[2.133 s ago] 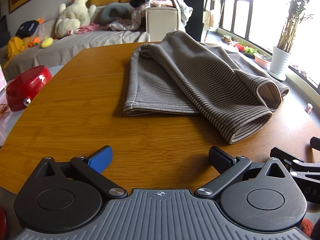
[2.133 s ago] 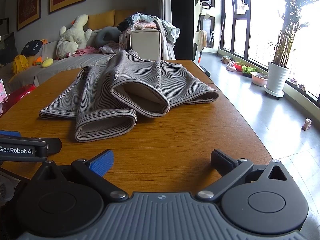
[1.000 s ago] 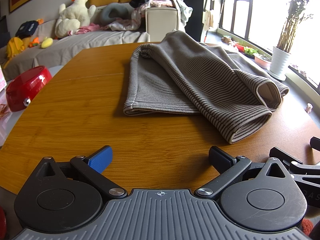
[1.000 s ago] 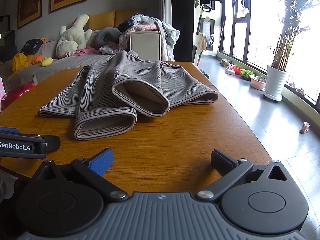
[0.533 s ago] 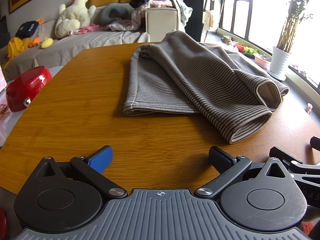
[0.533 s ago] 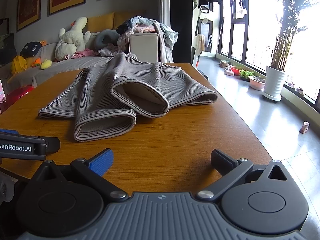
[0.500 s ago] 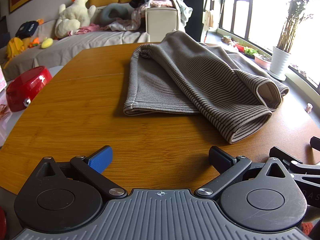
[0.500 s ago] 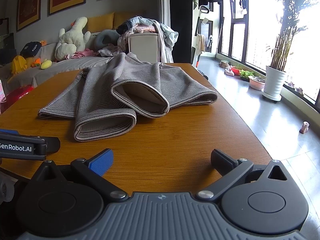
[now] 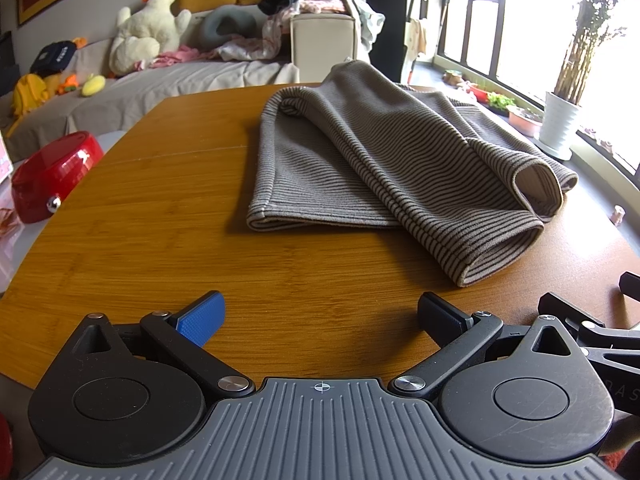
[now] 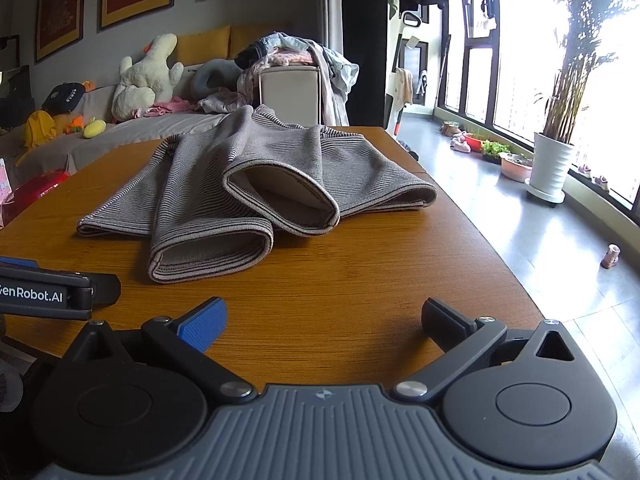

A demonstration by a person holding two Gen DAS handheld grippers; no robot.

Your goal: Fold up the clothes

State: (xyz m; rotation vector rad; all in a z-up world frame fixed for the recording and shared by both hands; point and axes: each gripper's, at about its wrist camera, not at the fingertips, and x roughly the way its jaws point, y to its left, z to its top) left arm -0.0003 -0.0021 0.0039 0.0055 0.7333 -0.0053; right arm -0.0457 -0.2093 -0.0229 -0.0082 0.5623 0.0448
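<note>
Room: daylit living space seen from my two wrist cameras, a sofa (image 9: 168,80) with a cream plush duck (image 9: 148,36) along the upper left of the frame, tall windows and a potted plant (image 10: 554,160) at the right.
Surface: warm orange wood (image 9: 160,216), filling the middle of both views.
Garment: a grey striped knit top (image 9: 384,160) lies loosely folded at the centre of the surface, two rolled, open-ended folds facing my cameras (image 10: 248,200).
Left hand-held gripper (image 9: 320,316): I see its jaws spread wide apart at the bottom of the frame, low over bare wood, holding nothing, well short of the garment.
Right hand-held gripper (image 10: 324,318): jaws likewise wide apart and empty, at the bottom of the frame, near the surface's close edge.
Left margin: a red glossy object (image 9: 52,176) sits beside the surface.
</note>
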